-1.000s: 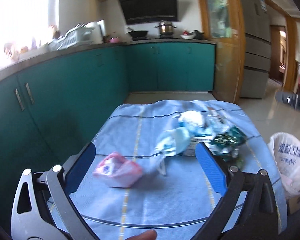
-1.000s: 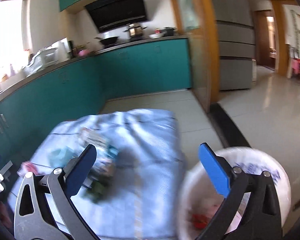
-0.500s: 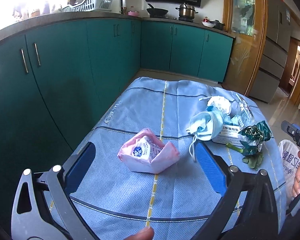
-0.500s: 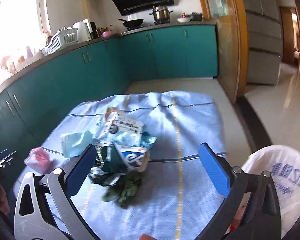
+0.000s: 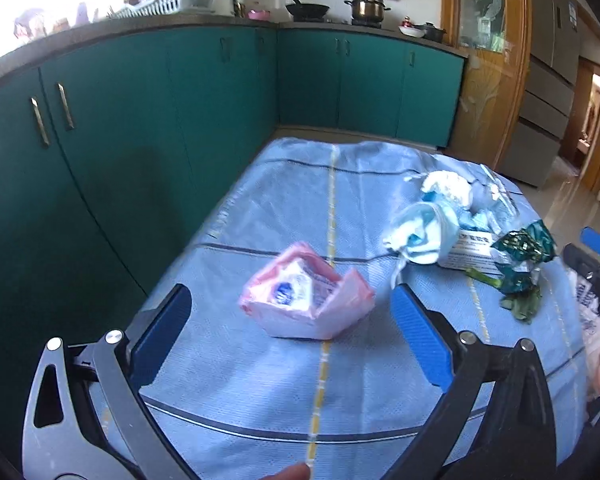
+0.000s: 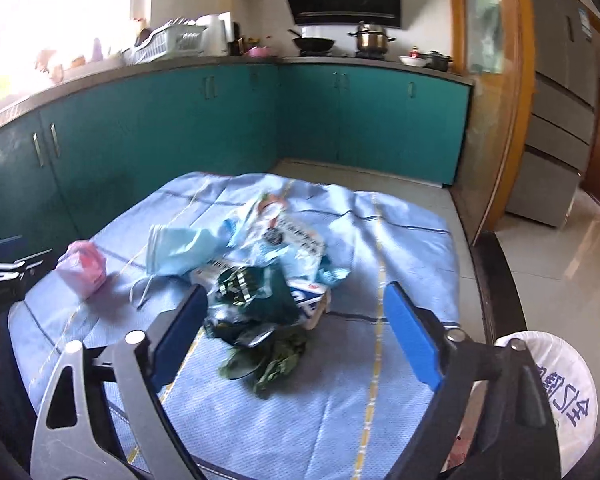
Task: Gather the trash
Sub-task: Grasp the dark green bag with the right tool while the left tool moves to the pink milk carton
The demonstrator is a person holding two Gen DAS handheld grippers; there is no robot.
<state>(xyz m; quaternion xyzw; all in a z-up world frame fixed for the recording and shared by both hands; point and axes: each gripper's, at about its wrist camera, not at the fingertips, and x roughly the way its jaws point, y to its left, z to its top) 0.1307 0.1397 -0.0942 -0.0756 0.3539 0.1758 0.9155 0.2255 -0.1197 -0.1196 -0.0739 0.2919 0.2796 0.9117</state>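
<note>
Trash [image 6: 256,280]: crumpled wrappers, blue mask, heaped on cloth [image 6: 400,240].

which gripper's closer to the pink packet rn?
Left. The left gripper is open just short of the pink packet; the right gripper faces the dark green wrapper, the packet off to its left.

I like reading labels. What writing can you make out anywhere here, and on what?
White trash bag: large blue Chinese characters, seen upside down, not readable.
Pink packet: round blue logo, blurred.
White carton: small print, too blurred.
Flat printed wrapper: dark lines of text, too small.
</note>
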